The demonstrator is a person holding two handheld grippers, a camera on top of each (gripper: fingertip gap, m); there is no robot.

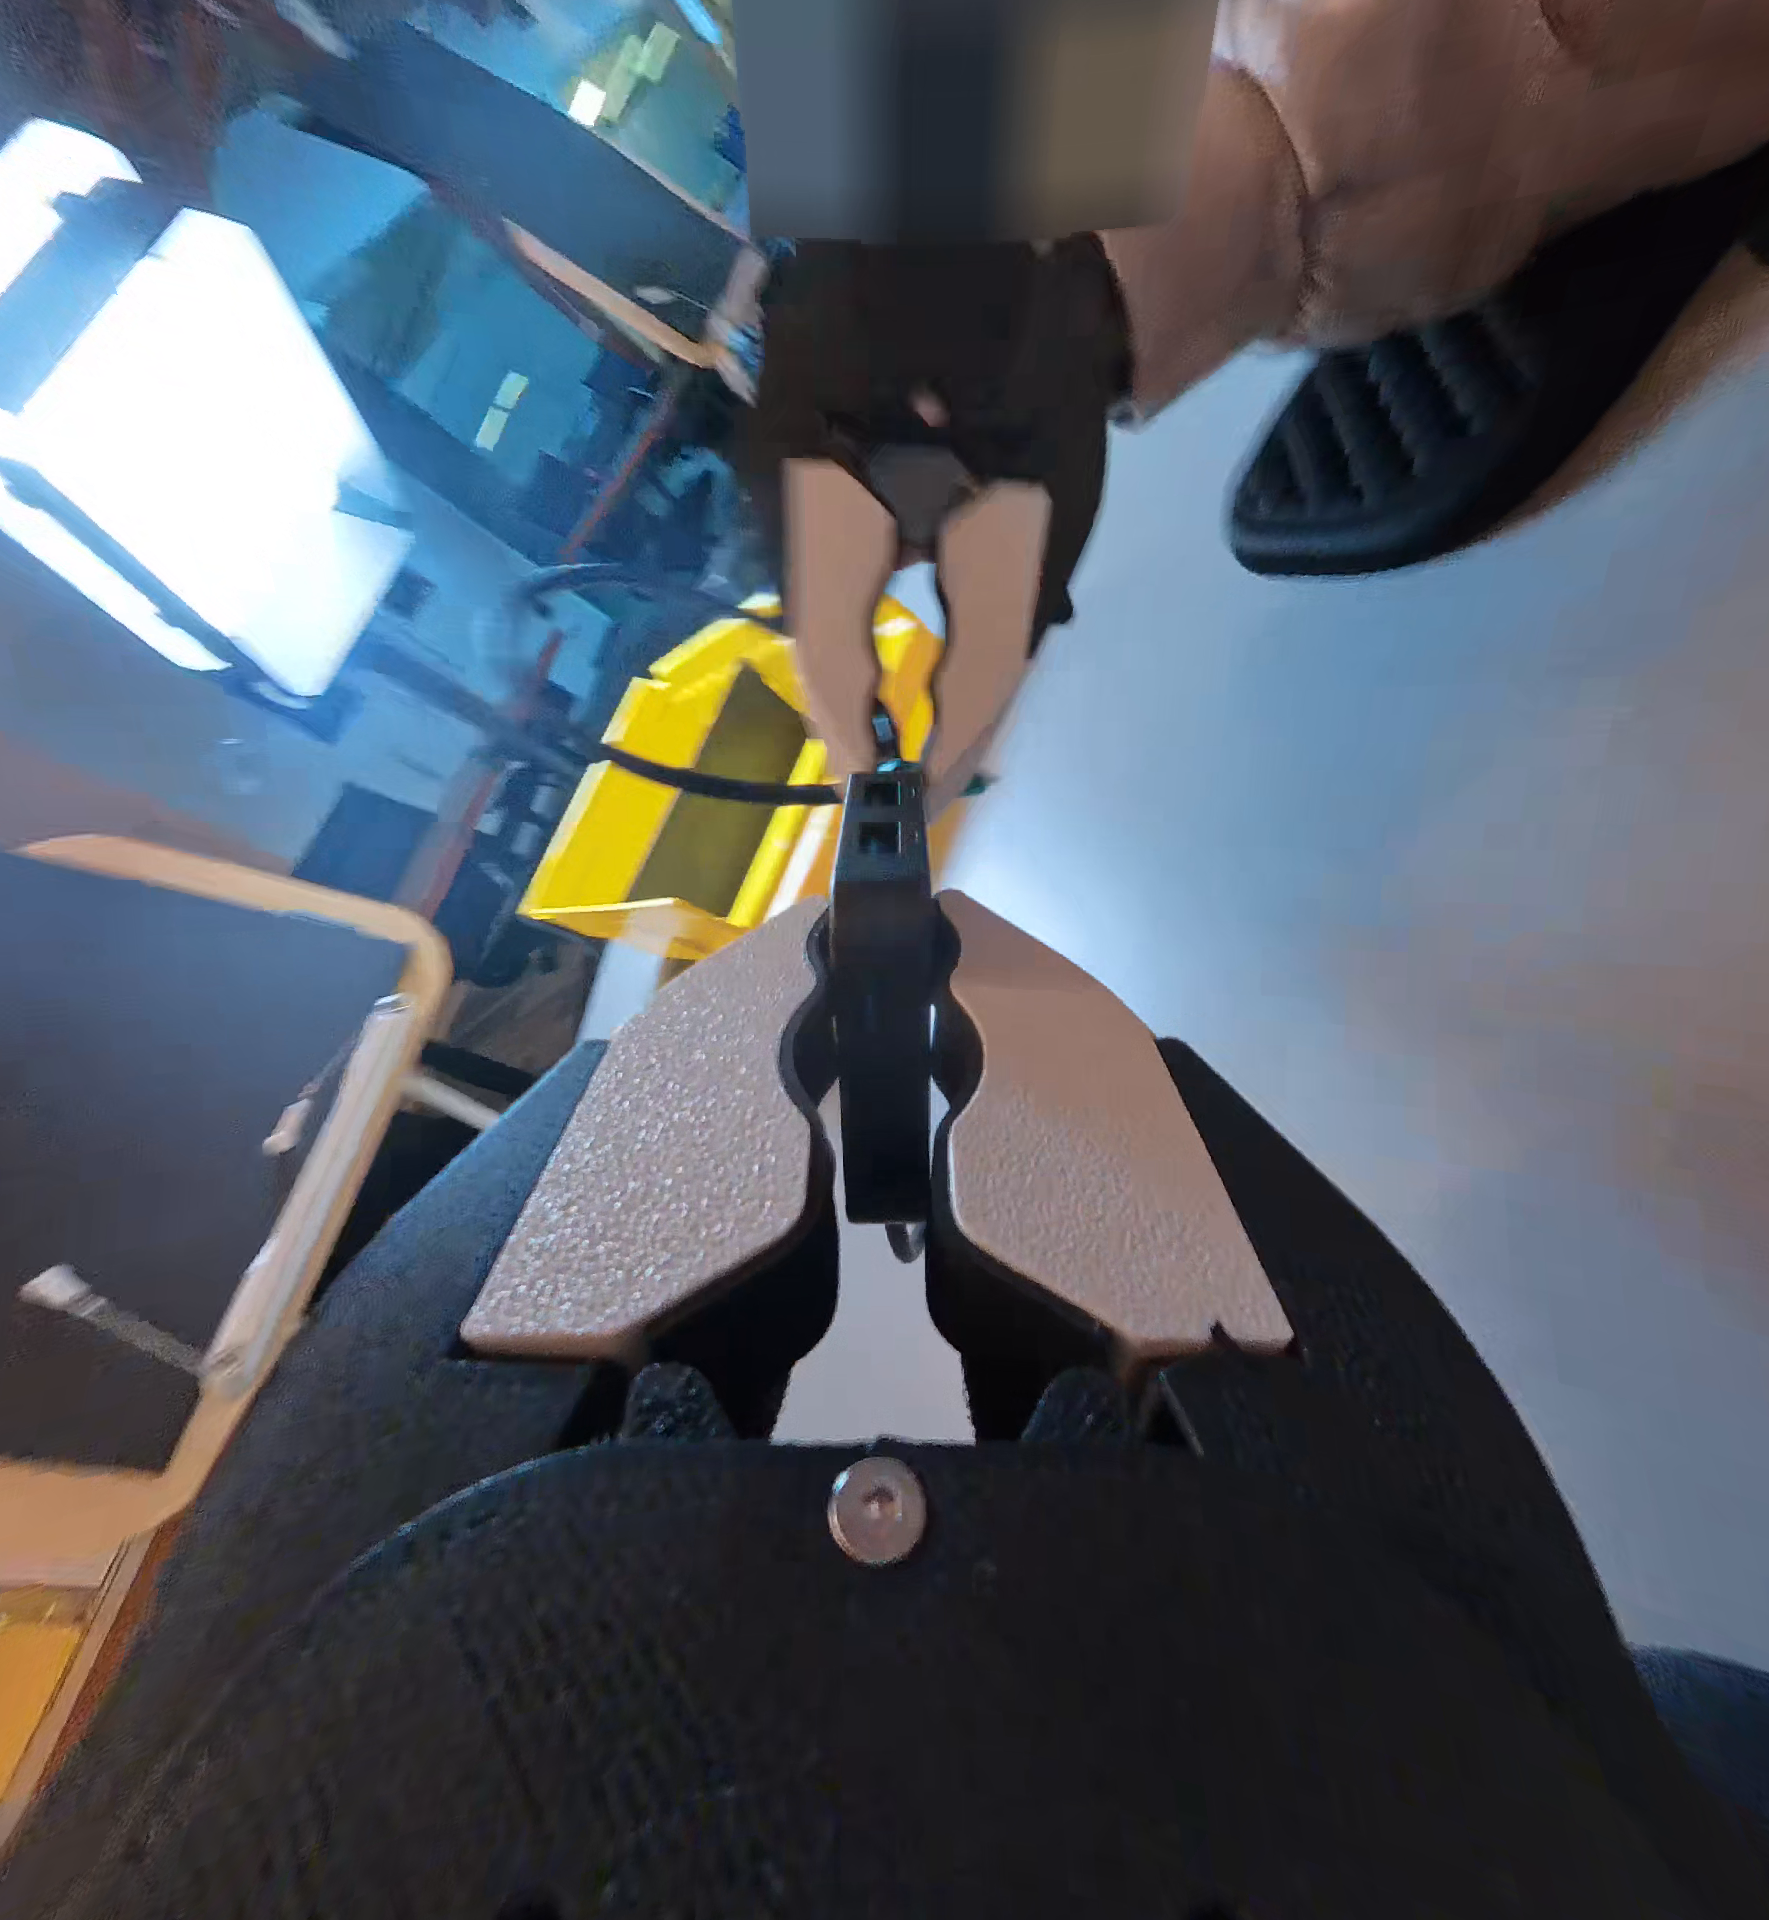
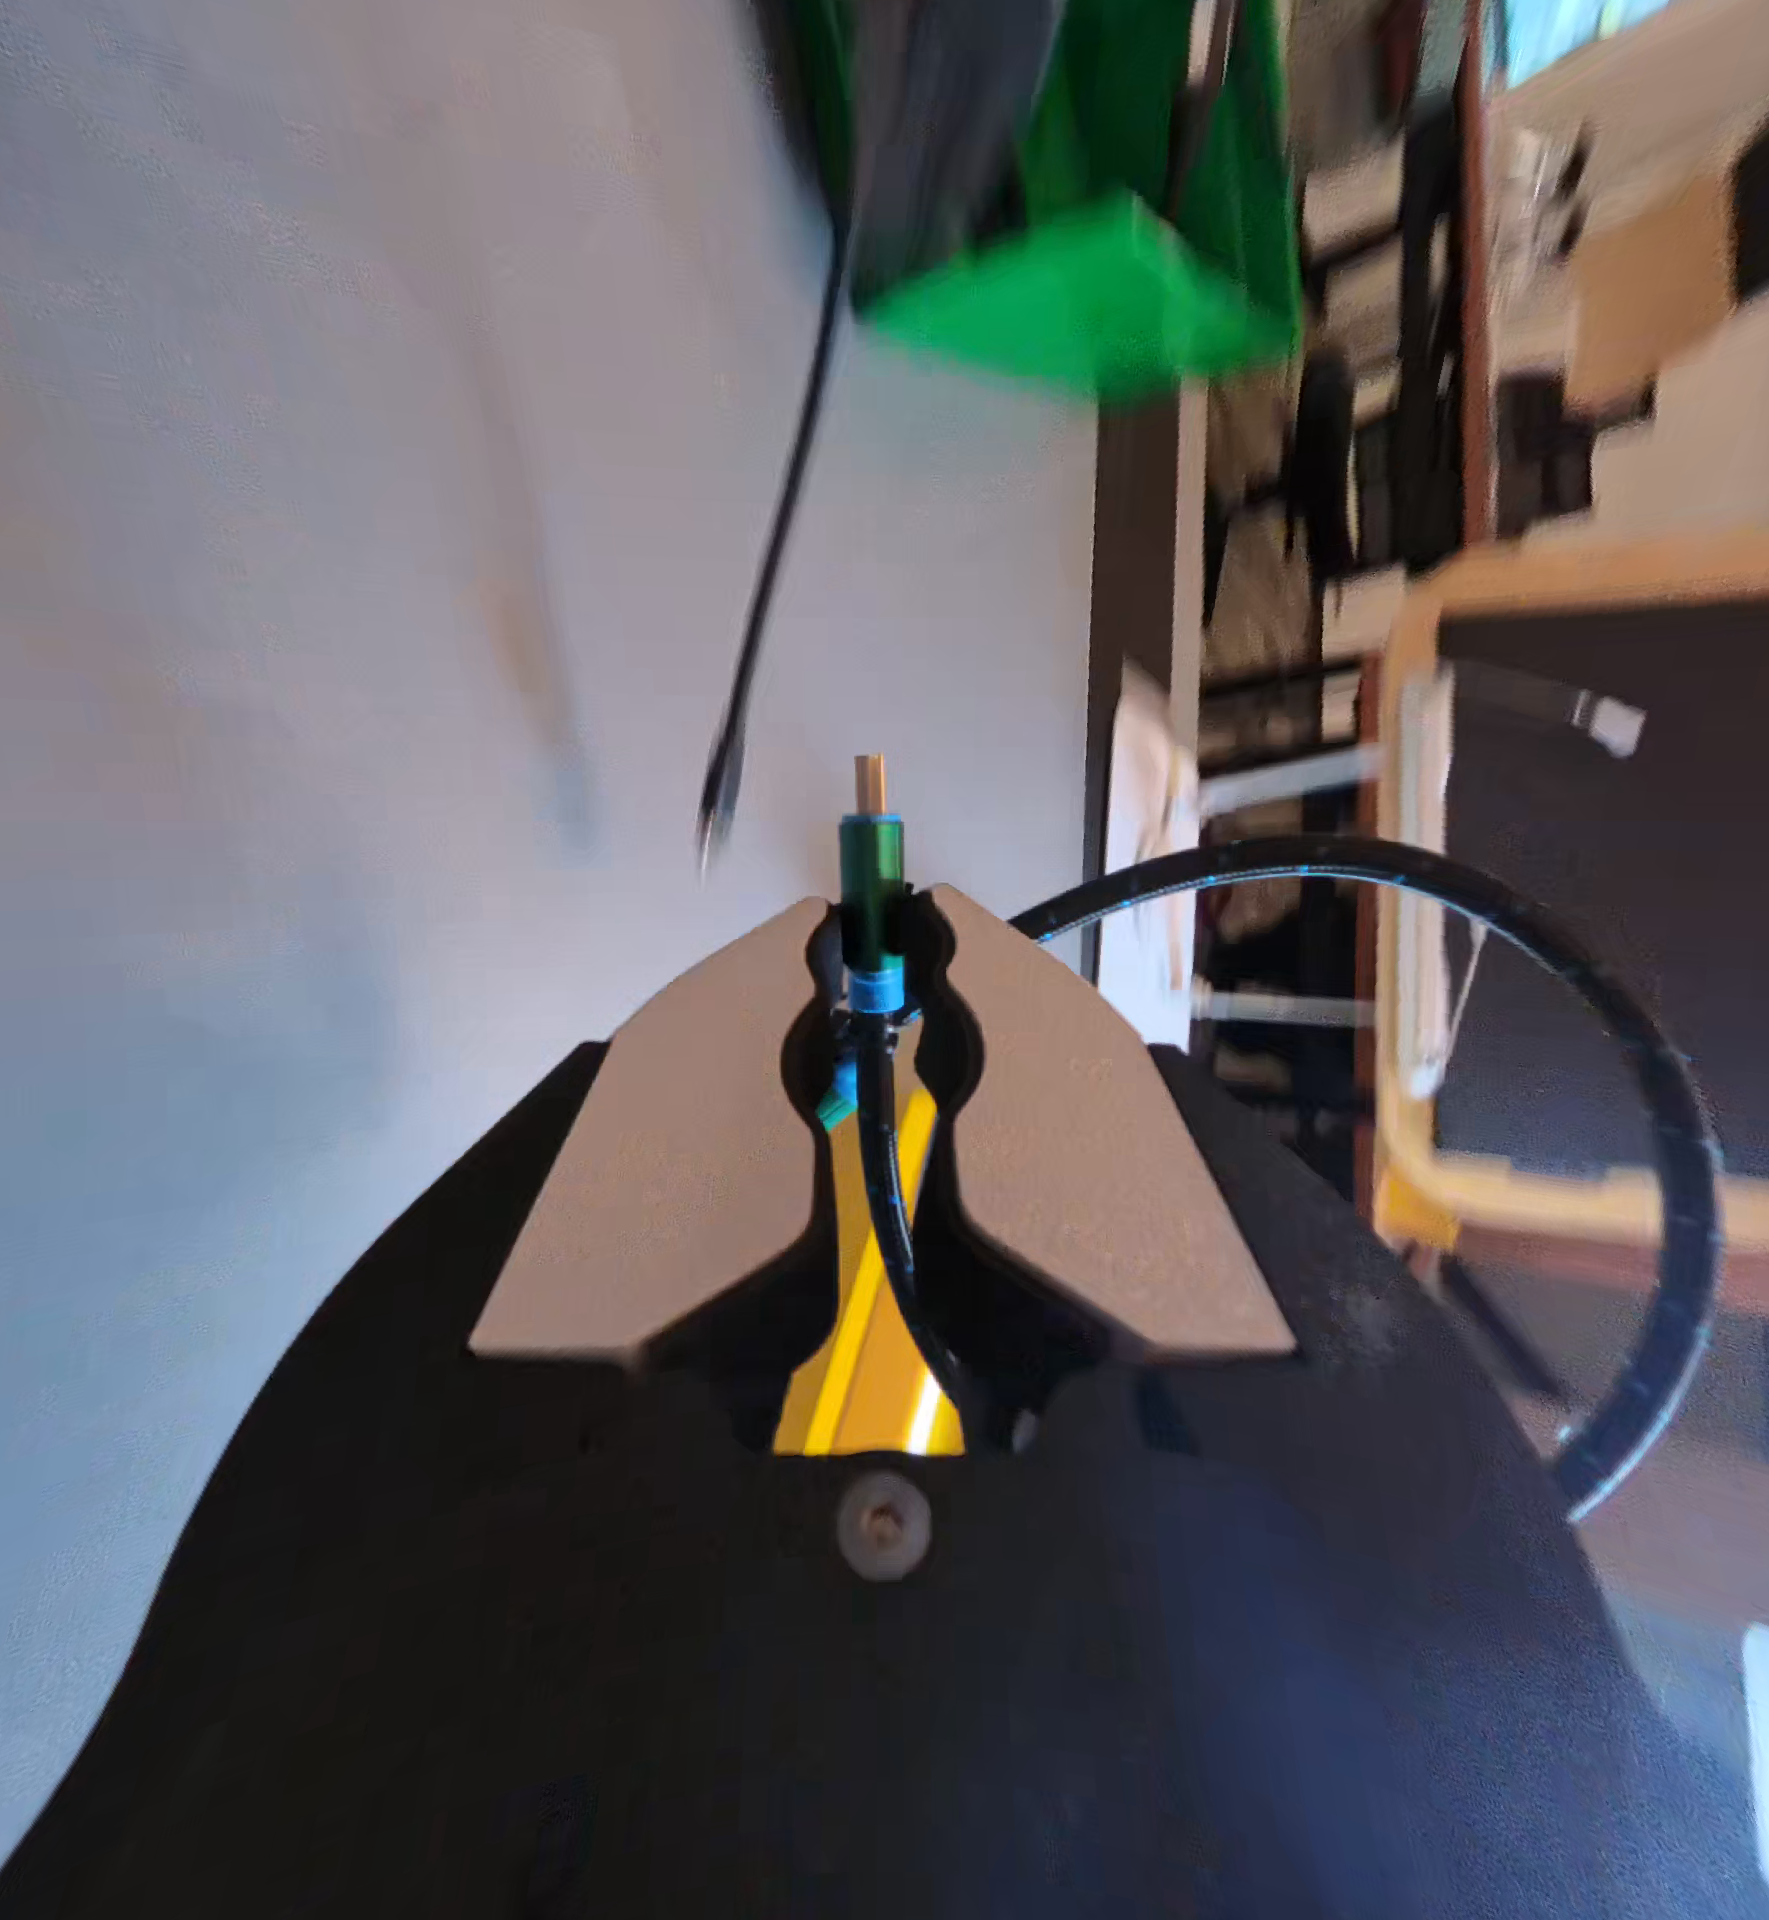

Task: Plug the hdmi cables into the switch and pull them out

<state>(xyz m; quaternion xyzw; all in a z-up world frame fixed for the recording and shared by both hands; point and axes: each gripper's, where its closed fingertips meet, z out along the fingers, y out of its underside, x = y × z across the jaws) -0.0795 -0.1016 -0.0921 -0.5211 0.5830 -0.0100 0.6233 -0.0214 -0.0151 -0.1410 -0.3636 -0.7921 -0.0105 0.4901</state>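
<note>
Far background smeared in both views — the green shape (image 2: 1088,301) unreadable; the black cable (image 2: 1545,1039) runs behind the right gripper's body.

The switch (image 1: 880,997) is sitting clamped between the left tool's (image 1: 882,935) fingers at frame centre. Beyond it the right tool (image 1: 901,748) is meeting its far end, apparently touching. A bin (image 1: 672,790) is lying behind, centre-left, on the bench (image 1: 1379,831).

In the right wrist view, the plug (image 2: 872,894) is standing pinched at the tool's (image 2: 875,914) tips, its cable (image 2: 1482,935) looping toward the right.

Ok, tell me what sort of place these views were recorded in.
Probably a workshop or lab. A white table carries a yellow bin, dark-topped workbenches with pale wooden edges stand nearby, and cluttered shelving fills the background. Blur hides finer detail.
</note>
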